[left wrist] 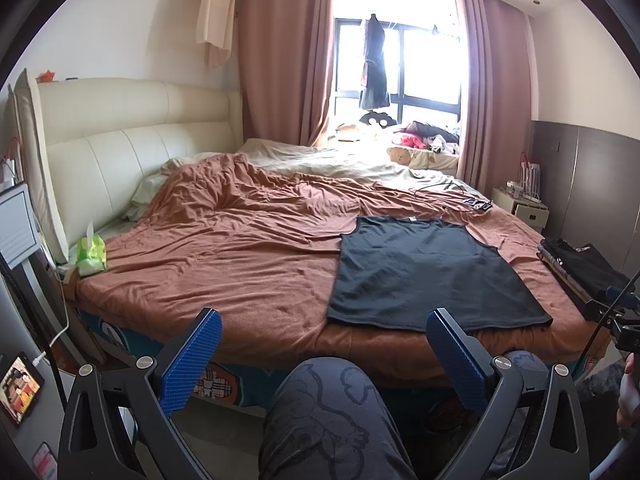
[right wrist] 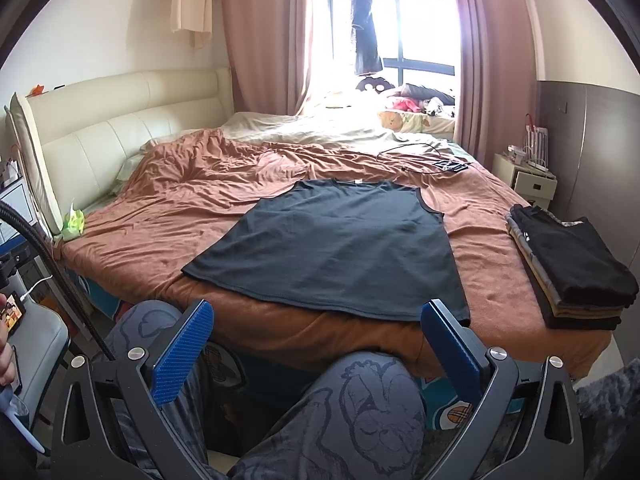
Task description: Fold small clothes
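Left wrist view first: the left gripper (left wrist: 324, 332) is spread wide, blue pads (left wrist: 192, 360) well apart and nothing between them, hanging over the person's knee (left wrist: 324, 408) short of the bed edge. The dark sleeveless top (left wrist: 432, 272) lies flat on the brown blanket (left wrist: 224, 248) at about 1 o'clock from the gripper, hem toward the camera, neck away. At 3 o'clock a stack of folded clothes (left wrist: 580, 264) is partly cut off by the fisheye rim and by some dark rig in front, so I can't really make out how many pieces. A green tissue pack (left wrist: 92, 254) sits at 10 o'clock near the headboard. The window is blown out, so stuff on the sill is mush.

Right wrist view: the right gripper (right wrist: 316, 328) is also wide apart and empty, over the patterned pyjama legs. The top (right wrist: 340, 248) is dead ahead at 12 o'clock, its near right corner tucked behind the right pad. The folded stack (right wrist: 568, 264) shows properly here at 2 o'clock, black on top, tan layers under. A phone screen (right wrist: 12, 314) at 9 o'clock is half cropped.
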Demonstrator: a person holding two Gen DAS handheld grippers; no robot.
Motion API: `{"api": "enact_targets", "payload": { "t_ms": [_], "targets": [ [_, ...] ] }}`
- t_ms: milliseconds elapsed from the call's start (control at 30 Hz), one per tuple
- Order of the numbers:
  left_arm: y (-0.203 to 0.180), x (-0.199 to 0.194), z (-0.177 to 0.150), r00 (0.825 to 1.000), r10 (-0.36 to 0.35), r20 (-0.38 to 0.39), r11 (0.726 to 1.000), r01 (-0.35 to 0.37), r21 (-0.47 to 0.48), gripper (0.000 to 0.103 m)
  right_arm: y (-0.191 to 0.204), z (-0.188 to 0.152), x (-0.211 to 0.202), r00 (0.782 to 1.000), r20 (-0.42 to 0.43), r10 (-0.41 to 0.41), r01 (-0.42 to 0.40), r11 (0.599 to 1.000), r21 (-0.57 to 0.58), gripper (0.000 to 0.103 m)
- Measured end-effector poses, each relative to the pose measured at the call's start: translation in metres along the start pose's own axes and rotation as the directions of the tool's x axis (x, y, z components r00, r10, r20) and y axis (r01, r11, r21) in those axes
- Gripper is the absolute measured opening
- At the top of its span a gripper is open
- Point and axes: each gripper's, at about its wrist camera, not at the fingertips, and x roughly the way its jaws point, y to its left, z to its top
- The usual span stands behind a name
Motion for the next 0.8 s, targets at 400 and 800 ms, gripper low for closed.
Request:
{"api": "enact_targets", "payload": {
  "t_ms": [400, 800],
  "targets": [
    [-0.0025, -0.0026, -0.0008, 1.000, 0.004, 0.000, 1.000, -0.004, 0.001, 0.103, -0.0016, 0.0008, -0.0031, 1.000, 0.007, 0.010, -0.010, 1.000, 0.009, 0.103],
    [-0.0024, -0.0031, 0.0031, 1.000, 0.002, -0.002, 1.000, -0.002, 0.002, 0.103, -0.0052, -0.0002, -0.0039, 1.000, 0.017, 0.005, -0.006, 0.999, 0.041, 0.103]
  ]
}}
